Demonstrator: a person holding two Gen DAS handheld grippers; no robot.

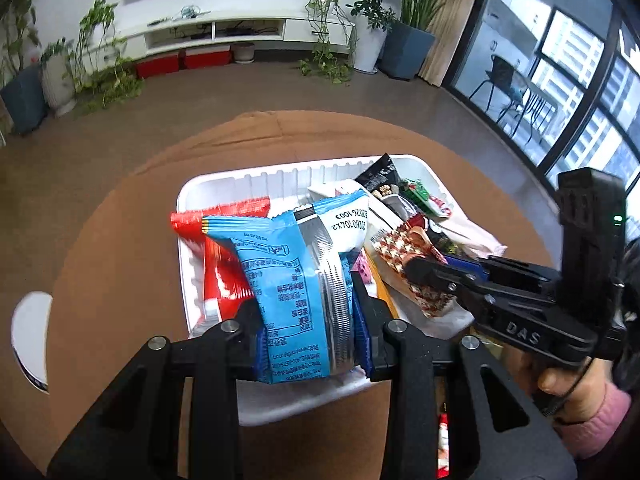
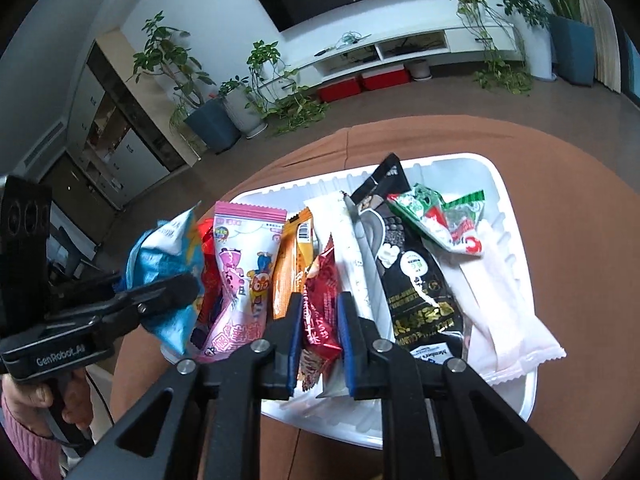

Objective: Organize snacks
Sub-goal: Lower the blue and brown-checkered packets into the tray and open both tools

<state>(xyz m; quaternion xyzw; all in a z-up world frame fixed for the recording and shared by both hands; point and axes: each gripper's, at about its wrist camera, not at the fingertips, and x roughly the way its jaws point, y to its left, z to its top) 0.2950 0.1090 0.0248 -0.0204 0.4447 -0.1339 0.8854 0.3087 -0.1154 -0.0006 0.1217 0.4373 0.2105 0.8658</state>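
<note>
A white tray [image 1: 208,188] on a brown round table holds several snack packs; it also shows in the right wrist view [image 2: 500,184]. My left gripper [image 1: 306,320] is shut on a blue snack pack [image 1: 288,264] and holds it upright over the tray's left side, next to a red pack [image 1: 220,272]. The blue pack shows at the left in the right wrist view [image 2: 168,256]. My right gripper [image 2: 318,332] is shut on a dark red snack pack [image 2: 320,312], standing between an orange pack [image 2: 292,264] and a white pack [image 2: 344,240]. In the left wrist view the right gripper [image 1: 424,270] reaches in from the right.
A pink cartoon pack [image 2: 244,264], a black pack [image 2: 412,280], green-red candy packs [image 2: 444,220] and a pale pink pack [image 2: 508,312] lie in the tray. A white object [image 1: 32,336] sits at the table's left edge. Plants and a TV cabinet stand far behind.
</note>
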